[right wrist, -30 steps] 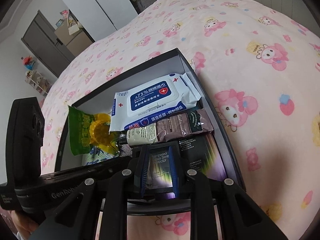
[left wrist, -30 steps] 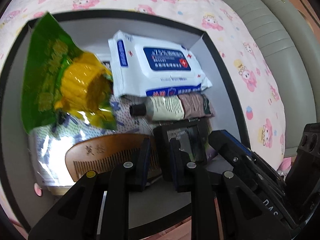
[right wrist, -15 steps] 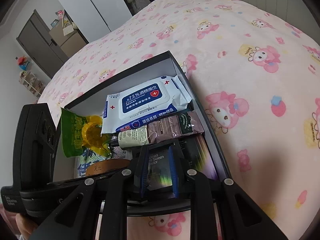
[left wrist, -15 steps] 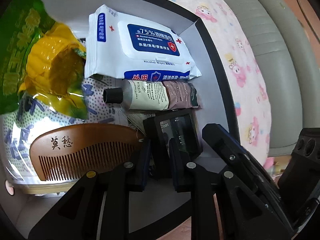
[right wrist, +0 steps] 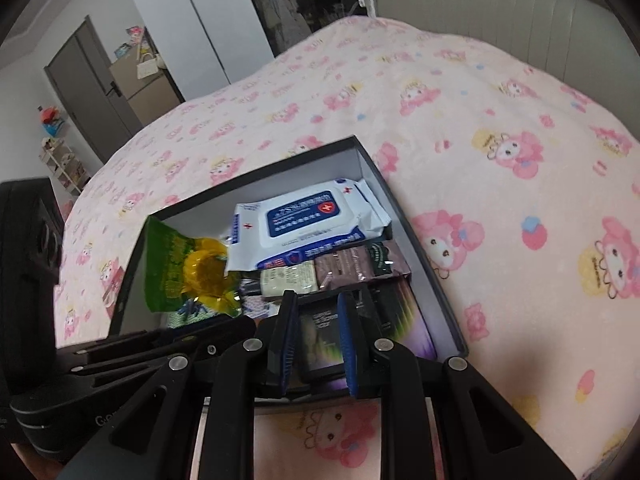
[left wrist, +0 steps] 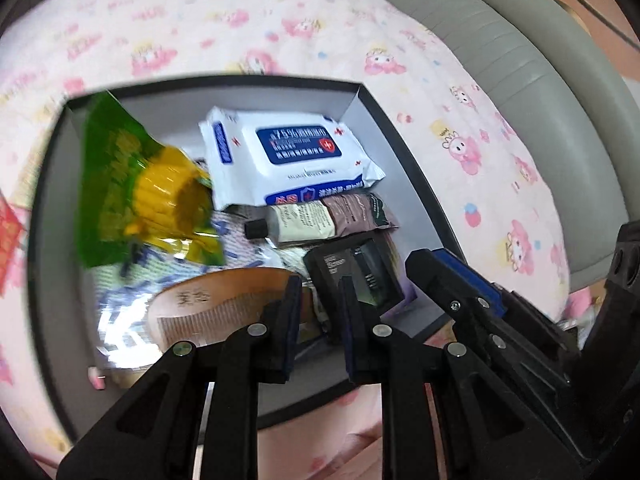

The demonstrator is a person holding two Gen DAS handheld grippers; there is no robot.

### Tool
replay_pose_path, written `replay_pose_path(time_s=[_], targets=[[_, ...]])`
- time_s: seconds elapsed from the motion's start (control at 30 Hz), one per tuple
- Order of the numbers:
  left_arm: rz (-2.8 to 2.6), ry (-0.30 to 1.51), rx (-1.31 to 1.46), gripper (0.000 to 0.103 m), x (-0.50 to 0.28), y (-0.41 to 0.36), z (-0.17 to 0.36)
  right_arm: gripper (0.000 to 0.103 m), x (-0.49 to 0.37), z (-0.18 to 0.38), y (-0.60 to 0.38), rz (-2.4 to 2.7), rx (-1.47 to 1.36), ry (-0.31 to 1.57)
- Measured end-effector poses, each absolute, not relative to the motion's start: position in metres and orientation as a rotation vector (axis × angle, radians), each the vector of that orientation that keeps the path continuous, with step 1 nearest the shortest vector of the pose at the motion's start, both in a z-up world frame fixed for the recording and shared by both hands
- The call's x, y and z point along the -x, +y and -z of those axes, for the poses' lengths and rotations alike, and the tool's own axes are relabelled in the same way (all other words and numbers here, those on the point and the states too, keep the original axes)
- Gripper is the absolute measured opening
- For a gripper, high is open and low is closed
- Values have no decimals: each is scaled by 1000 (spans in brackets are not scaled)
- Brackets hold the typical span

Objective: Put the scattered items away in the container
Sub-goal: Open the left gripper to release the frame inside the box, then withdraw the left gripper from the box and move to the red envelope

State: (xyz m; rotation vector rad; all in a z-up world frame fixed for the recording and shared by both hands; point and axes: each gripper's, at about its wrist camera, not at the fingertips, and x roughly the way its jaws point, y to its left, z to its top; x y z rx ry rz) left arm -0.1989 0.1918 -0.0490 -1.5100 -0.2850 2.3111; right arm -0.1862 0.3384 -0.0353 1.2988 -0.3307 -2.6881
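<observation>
The left wrist view was smeared by motion: the green packet (left wrist: 116, 184) and the blanket (left wrist: 248, 20) showed no readable print. The comb (left wrist: 216, 304) was partly covered by the left gripper's finger (left wrist: 286, 312), its teeth blurred. A blue-and-white pack (left wrist: 120, 312) lay mostly buried under the packet and comb. The dark box (right wrist: 320, 336) sat behind the right gripper's fingers (right wrist: 348, 340), so whether they touched it could not be told. The tube's (right wrist: 332, 272) small lettering was too fine to read. The left gripper's body (right wrist: 36, 280) ran off the frame's left edge.
</observation>
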Motion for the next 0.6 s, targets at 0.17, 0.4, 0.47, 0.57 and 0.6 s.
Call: replay_pose_path(time_s=[0.17, 0.4, 0.47, 0.57, 0.6], targets=[[-2394, -156, 1449, 16, 180, 188, 34, 18, 164, 26, 323, 2682, -1228, -299], [-2450, -88, 1426, 16, 144, 157, 19, 18, 133, 17, 292, 2640, -1169, -263], [-2464, -89, 1424, 16, 134, 147, 16, 18, 127, 15, 282, 2628, -1164, -242], [-2475, -118, 1424, 16, 123, 131, 14, 18, 117, 10, 265, 2614, -1155, -206], [-2480, -127, 1424, 16, 119, 125, 13, 18, 114, 8, 260, 2608, -1153, -200]])
